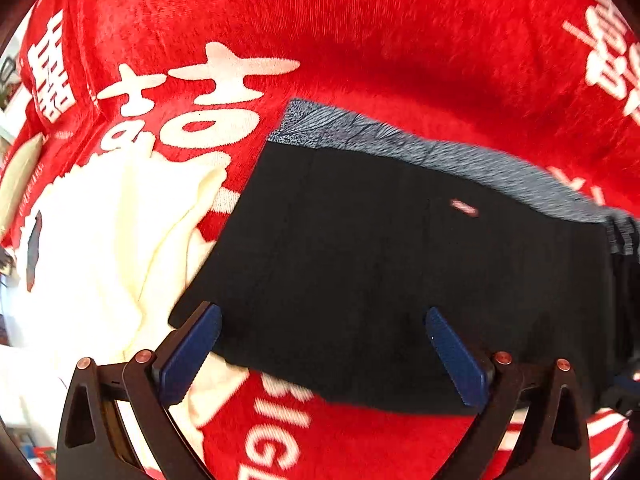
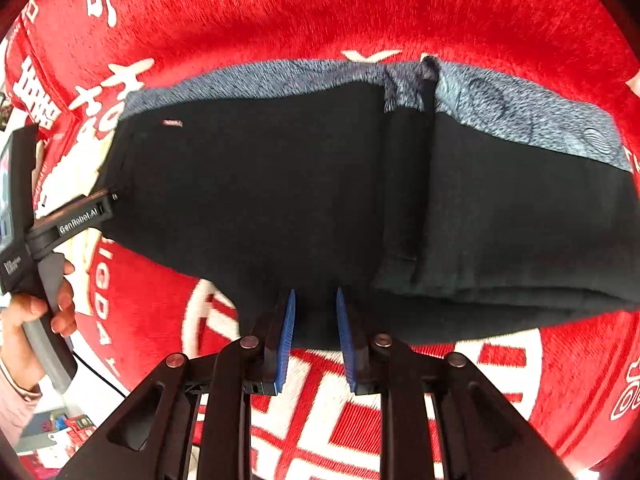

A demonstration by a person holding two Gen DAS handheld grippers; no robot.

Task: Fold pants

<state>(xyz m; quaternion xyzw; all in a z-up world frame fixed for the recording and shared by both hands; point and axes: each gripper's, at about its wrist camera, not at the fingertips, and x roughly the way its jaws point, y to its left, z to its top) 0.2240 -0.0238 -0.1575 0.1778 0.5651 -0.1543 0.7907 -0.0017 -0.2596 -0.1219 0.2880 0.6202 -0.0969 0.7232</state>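
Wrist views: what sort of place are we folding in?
Probably a home, likely on a bed: the black pants lie on a plush red blanket with white characters, a cream garment beside them.

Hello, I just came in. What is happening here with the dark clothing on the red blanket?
A person is folding black pants on a red blanket printed with white characters, holding a two-finger gripper in each hand. The pants lie folded over, with a grey-blue patterned band along their far edge. The left gripper hangs over the near edge with its fingers wide open and grips nothing. The right gripper has its fingers only narrowly apart at the near edge; no cloth seems pinched between them. A cream garment lies beside the pants.
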